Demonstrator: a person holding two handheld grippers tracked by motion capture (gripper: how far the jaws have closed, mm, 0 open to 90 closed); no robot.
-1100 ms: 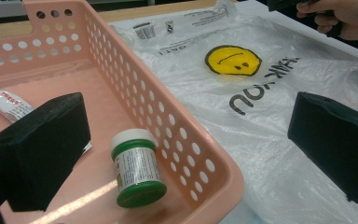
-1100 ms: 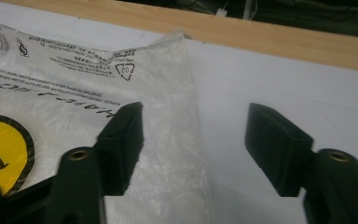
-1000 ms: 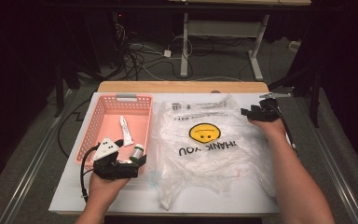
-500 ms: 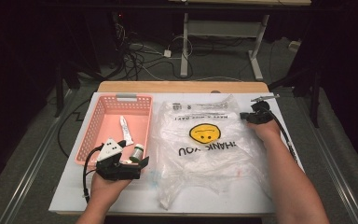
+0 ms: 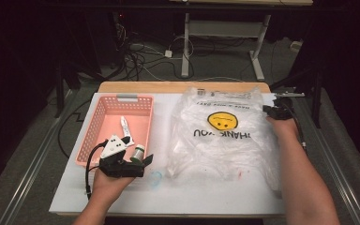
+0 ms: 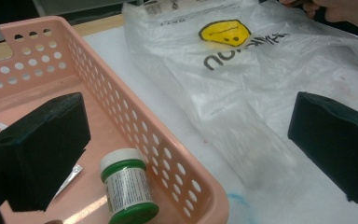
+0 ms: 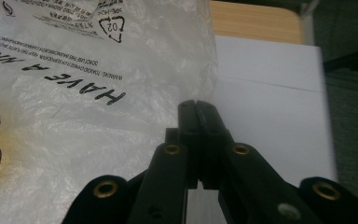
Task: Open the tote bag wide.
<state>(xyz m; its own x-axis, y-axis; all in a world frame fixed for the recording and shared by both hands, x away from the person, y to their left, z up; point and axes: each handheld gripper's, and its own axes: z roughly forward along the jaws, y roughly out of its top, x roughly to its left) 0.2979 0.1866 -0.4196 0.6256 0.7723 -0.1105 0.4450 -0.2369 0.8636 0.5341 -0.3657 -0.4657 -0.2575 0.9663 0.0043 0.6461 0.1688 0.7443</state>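
Note:
A clear plastic bag [image 5: 220, 136] with a yellow smiley and "THANK YOU" lies flat across the middle of the white table top. At the bag's far right edge, my right gripper [image 5: 273, 110] is shut. In the right gripper view its jaw tips [image 7: 196, 109] meet right on the rim of the bag [image 7: 74, 116]. My left gripper [image 5: 143, 159] rests at the near right corner of the pink basket [image 5: 98, 126], open. In the left gripper view its jaws [image 6: 186, 149] stand wide apart, straddling the basket wall [image 6: 168, 154] with nothing between them. A green-lidded jar [image 6: 128, 191] lies inside the basket.
The basket also holds a white tube [image 5: 125, 126]. A blue smudge [image 5: 155, 178] marks the table between basket and bag. A wooden strip [image 5: 183, 87] runs along the far table edge. Cables and desk legs lie on the dark floor beyond.
My right gripper has moved left from beside the table's right edge to the bag's edge, and its jaws have come together there. The left gripper has stayed put.

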